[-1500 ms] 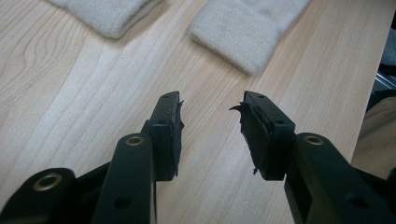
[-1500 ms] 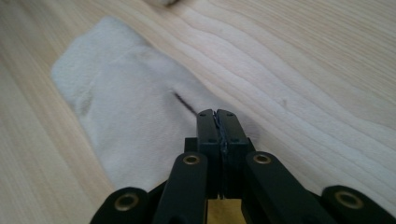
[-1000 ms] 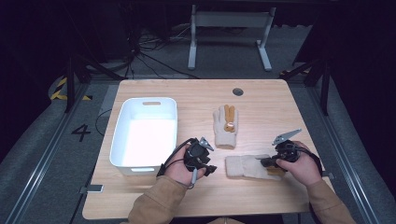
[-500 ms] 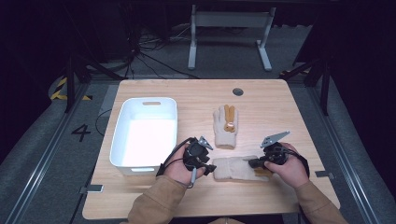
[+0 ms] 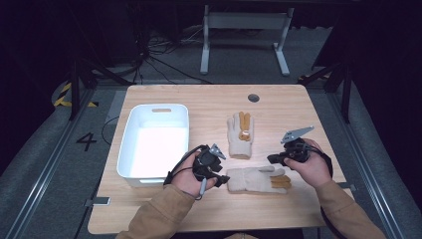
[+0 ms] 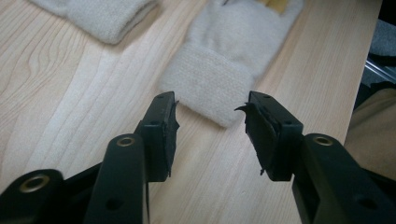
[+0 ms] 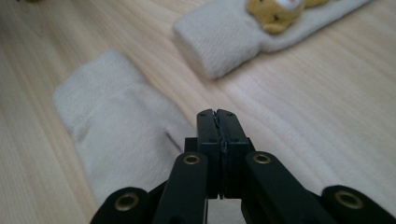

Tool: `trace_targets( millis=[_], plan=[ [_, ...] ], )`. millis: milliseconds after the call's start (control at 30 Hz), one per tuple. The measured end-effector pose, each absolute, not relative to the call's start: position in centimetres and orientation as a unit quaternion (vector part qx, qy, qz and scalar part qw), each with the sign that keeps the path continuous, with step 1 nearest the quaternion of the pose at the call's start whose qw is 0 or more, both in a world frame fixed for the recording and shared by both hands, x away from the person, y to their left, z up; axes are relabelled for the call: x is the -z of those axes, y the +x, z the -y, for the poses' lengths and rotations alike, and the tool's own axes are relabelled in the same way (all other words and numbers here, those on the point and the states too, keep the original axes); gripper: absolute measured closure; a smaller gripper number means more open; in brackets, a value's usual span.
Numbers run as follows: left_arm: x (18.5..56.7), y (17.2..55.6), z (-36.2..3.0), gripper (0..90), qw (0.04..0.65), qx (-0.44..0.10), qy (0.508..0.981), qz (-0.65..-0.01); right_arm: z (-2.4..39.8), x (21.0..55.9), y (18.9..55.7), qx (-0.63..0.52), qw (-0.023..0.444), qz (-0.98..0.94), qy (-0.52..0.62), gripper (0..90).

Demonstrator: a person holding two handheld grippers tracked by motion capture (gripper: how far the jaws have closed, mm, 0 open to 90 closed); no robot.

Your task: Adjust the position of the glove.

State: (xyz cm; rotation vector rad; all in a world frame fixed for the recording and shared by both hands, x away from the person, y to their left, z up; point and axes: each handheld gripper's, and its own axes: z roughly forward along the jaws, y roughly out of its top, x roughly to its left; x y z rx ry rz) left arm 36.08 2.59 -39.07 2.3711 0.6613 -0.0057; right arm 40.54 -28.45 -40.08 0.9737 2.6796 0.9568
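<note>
the near glove (image 5: 256,180), lying flat at the table's (image 5: 199,104) 6 o'clock edge, looks soft, light and floppy, best pinched at its ribbed cuff (image 6: 208,84), where the left tool (image 5: 217,172) has just been opening, empty, while the right tool (image 5: 272,159) sits clenched on nothing; second glove (image 5: 240,134) at 12 o'clock and white bin (image 5: 154,142) at 9 o'clock stand clear.

You sit at a light wooden desk (image 5: 199,99) that takes up the middle of the frame, with a small dark round grommet (image 5: 253,97) near its far edge. Around it the room is dark. Grey carpet floor (image 5: 45,169) runs down both sides; at the left you see a painted number 4 (image 5: 86,141) and yellow-black hazard tape (image 5: 63,94). At top centre stands a grey metal frame (image 5: 244,30), with black cables (image 5: 159,55) to its left.
</note>
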Motion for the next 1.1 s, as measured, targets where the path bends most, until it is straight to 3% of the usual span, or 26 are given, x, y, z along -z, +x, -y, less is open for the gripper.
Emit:
trace_targets(
  millis=[400,1100],
  plan=[
    [37.9,36.1,-3.9,50.7,0.362,0.012,0.902,-0.235,26.8,39.2,43.9,-0.321,0.087,-0.875,0.352,85.2],
    [37.9,37.0,-4.4,49.4,0.359,0.022,0.9,-0.245,24.1,39.7,49.9,-0.318,0.094,-0.864,0.379,74.4]
  ],
)
